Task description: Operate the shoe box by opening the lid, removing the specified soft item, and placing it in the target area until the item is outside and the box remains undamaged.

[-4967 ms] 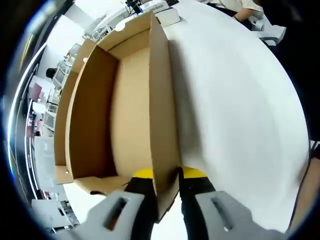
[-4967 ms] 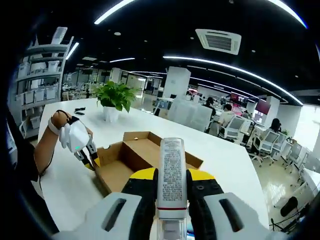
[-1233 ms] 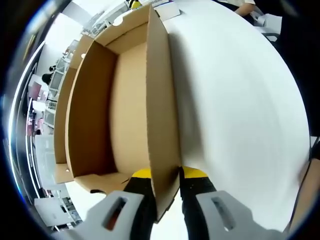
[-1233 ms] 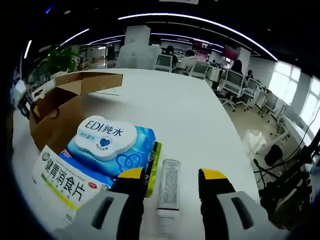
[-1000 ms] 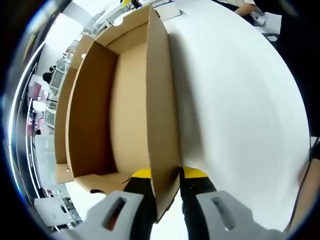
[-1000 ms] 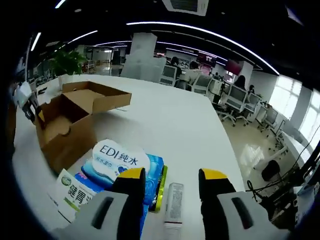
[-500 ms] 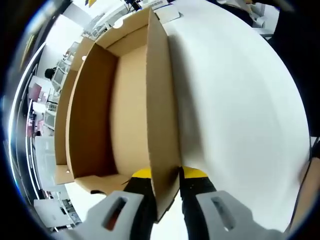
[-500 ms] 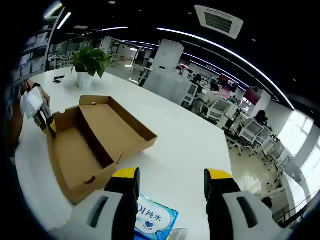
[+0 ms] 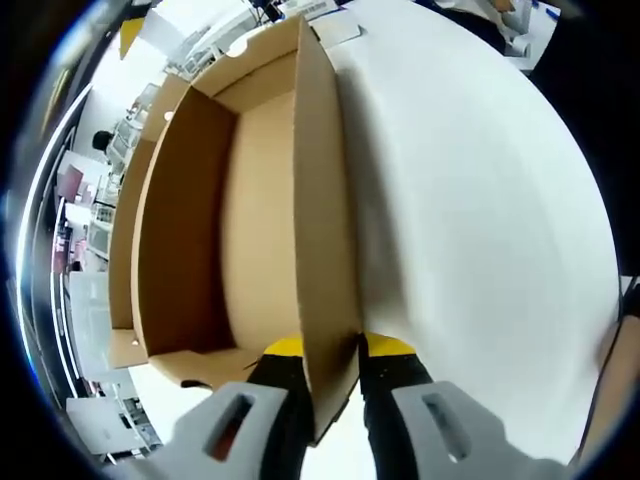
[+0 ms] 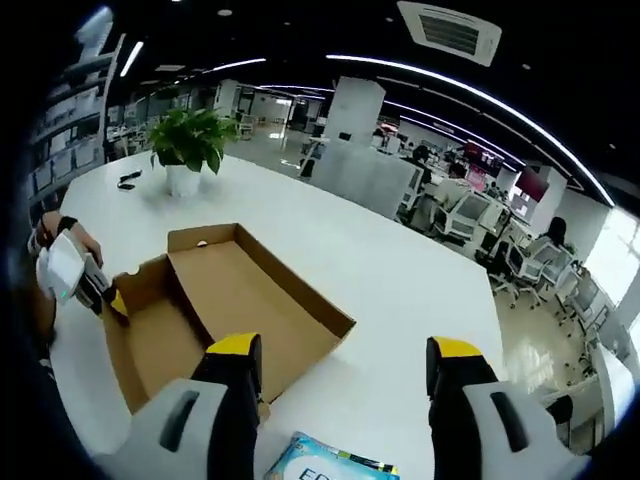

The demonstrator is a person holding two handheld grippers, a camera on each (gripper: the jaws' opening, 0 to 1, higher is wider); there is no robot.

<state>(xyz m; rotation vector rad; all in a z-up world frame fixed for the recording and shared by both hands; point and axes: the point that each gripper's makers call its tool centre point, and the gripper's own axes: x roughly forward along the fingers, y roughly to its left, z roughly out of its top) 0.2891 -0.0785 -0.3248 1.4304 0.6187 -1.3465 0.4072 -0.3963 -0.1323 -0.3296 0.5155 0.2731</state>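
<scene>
On a white table [image 10: 400,300], brown cardboard shoe box [image 10: 215,310], lid swung fully back and lying flat alongside the tray, inside bare. At the near left corner of the box in the right gripper view, left gripper [image 10: 108,298], yellow-tipped, clamped on the wall edge; a hand [image 10: 55,262] wrapped around its white body. In the left gripper view, same box [image 9: 250,200] seen lengthwise, left gripper [image 9: 330,350] with both jaws pressed to either side of the upright cardboard wall, tray to the left of the wall, table [image 9: 480,230] to the right. Right gripper [image 10: 348,352] held above the table, jaws spread wide apart, nothing between them. Between and below those jaws, at the bottom edge of the right gripper view, blue pack of wipes [image 10: 335,468], partly cut off, lying on the table outside the box and just beside its near end. Beyond the box, potted plant [image 10: 188,145] on the far part of the table. Behind, open office with chairs [image 10: 470,225], desks and strip lights.
</scene>
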